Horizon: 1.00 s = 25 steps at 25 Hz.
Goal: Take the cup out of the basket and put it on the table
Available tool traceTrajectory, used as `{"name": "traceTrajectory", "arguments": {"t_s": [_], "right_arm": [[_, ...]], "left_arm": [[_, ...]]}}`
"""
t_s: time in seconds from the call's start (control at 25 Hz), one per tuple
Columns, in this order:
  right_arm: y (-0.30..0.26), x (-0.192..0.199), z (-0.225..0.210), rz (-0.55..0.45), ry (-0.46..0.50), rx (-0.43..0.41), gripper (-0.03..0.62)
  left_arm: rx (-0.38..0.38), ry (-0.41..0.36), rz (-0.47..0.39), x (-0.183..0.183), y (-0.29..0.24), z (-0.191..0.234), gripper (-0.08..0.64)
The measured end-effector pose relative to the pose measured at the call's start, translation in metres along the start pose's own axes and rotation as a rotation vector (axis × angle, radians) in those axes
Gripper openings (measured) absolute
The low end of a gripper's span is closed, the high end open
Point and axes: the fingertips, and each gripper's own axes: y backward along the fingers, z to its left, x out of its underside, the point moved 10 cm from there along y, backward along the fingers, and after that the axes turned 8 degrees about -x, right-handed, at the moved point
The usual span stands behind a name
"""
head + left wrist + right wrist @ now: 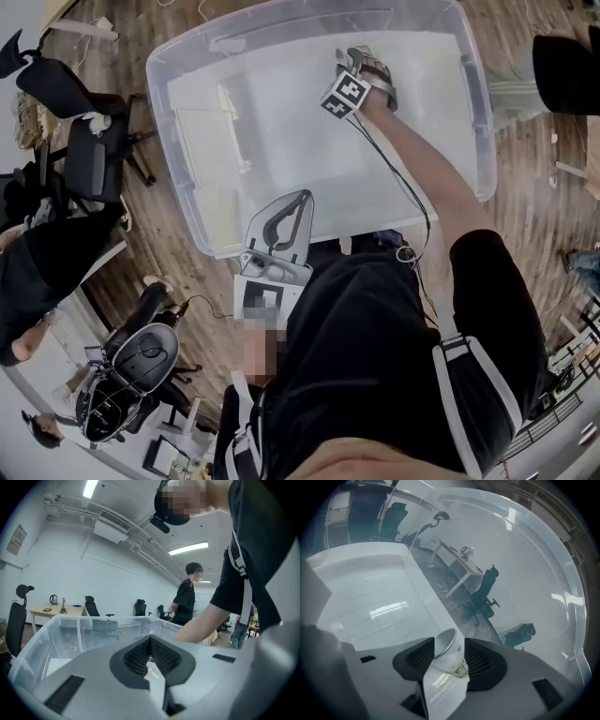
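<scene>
The cup (450,654) is inside the basket (185,155), a large clear plastic tub, low against its far right wall. It sits tilted between the jaws of the right hand-held gripper (449,651), which have closed partway on its sides just below the rim. It is small and white with a faint green print. It looks light, smooth and probably ceramic, though the view is too distorted to be sure, so a firm mid-body hold suits it better than pinching the lip. The left hand-held gripper (150,652) waits at the basket's near rim, jaws together on nothing. Around the basket lie a wood-plank floor (530,202) and office chairs (89,155). No tabletop shows beside it.
</scene>
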Motion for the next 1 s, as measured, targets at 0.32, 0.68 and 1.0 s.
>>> {"name": "traceTrajectory", "arguments": {"t_s": [0.32, 0.68, 1.0], "right_arm": [[-0.002, 0.015, -0.005, 0.077, 0.013, 0.066, 0.192], [0.002, 0.025, -0.018, 0.123, 0.028, 0.189, 0.032], [0.007, 0.041, -0.029, 0.118, 0.022, 0.247, 0.025]], "left_arm": [[0.003, -0.015, 0.011, 0.001, -0.001, -0.002, 0.018], [0.002, -0.007, 0.006, 0.002, -0.001, -0.003, 0.017], [-0.003, -0.005, 0.007, 0.005, 0.002, -0.008, 0.017]]}}
